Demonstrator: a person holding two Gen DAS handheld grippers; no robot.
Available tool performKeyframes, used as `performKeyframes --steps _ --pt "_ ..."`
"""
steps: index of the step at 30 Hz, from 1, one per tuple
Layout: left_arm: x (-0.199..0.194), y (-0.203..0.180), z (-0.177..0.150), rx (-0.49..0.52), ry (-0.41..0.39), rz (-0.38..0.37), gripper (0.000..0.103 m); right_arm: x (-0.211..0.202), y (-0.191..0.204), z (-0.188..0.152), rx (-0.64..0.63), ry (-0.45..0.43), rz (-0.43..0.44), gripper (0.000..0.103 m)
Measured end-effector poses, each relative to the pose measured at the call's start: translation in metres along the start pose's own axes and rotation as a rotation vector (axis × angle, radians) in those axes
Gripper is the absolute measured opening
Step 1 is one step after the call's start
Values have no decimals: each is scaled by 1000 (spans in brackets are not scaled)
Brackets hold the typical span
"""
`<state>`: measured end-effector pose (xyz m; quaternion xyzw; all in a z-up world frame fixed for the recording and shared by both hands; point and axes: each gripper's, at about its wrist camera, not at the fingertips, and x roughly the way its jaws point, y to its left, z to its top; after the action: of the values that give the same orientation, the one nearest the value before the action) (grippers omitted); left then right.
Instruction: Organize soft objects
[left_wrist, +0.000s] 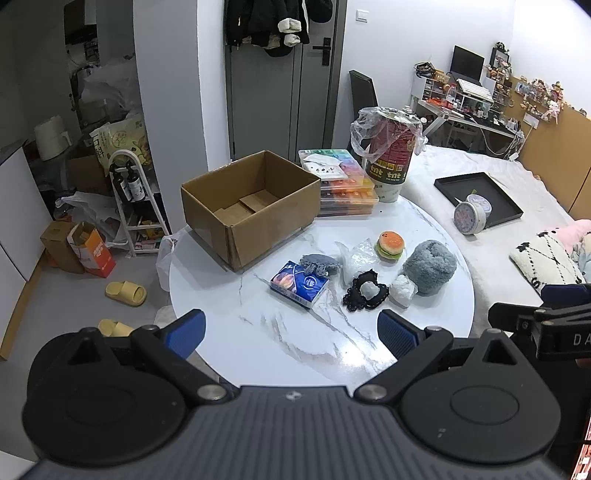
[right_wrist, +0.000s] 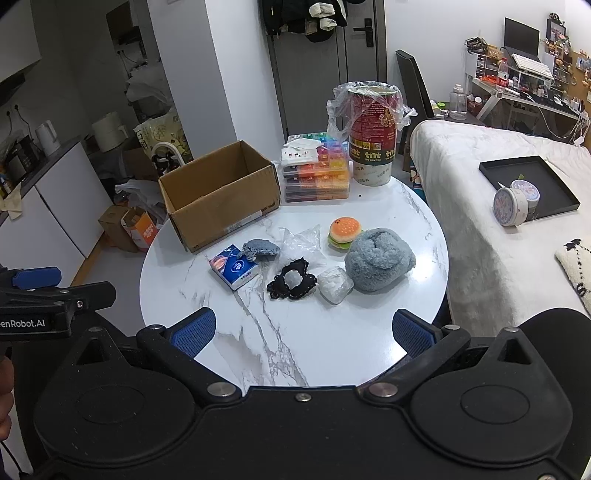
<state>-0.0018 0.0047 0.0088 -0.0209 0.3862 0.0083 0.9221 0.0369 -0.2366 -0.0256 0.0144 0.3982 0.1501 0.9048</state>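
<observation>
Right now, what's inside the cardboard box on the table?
The cardboard box holds none of the soft objects. The left wrist view shows only its folded bottom flaps. The near wall hides the front strip of the floor, so that part cannot be checked.

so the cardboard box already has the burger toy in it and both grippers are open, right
Not quite. The burger toy lies on the table, not in the cardboard box, whose inside the left wrist view shows bare. Both the left gripper and right gripper are open.
</observation>
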Motion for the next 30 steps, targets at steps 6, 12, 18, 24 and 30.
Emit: performKeyframes --steps 6,12,18,24,30 --pt "0 0 0 0 0 1 99 0 -1 0 0 -2 -1 103" --pt "0 1 0 5 3 -1 99 -1 -2 0 7 3 3 103" --pt "0 0 -1 5 2 -1 99 -1 -3 -2 20 6 16 103" --pt "1 0 -4 8 4 -2 99 -1 -3 -2 27 10 21 103" --pt "6 -4 -6 10 5 -1 99 -1 -3 -3 29 12 19 103"
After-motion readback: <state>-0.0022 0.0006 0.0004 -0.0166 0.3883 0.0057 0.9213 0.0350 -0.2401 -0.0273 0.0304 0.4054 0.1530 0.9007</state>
